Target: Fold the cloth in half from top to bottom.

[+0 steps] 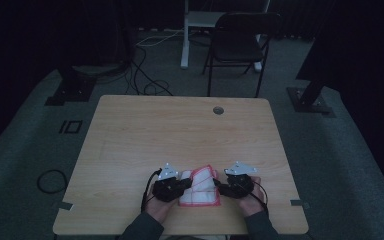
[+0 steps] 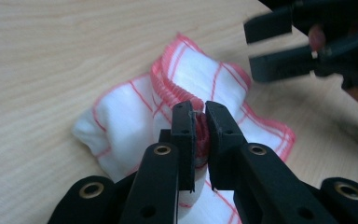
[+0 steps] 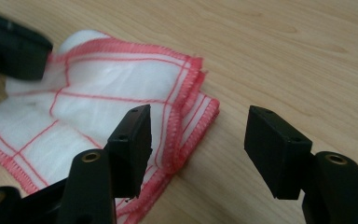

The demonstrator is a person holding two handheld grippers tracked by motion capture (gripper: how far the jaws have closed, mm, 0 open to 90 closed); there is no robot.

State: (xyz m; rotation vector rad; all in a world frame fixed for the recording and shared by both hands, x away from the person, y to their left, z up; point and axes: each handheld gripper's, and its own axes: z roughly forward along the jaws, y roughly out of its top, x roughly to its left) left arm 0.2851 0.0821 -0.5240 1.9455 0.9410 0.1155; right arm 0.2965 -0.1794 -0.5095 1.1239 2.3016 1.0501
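Two grippers: left gripper [image 2: 200, 135] jaws pinch white cloth [image 2: 135, 109] (red-stitched hem); right gripper [image 3: 198, 154] jaws apart.

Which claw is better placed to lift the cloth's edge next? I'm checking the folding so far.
Left, probably. The left claw is already shut on the cloth at its red hem, while the right claw stands open beside a corner.

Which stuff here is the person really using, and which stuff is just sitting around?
Being used:
- white cloth with red edging
- left gripper, shut on a fold of the cloth
- right gripper, open beside the cloth's corner
- wooden table, where the cloth lies

Just sitting around:
- black folding chair
- cables on the floor
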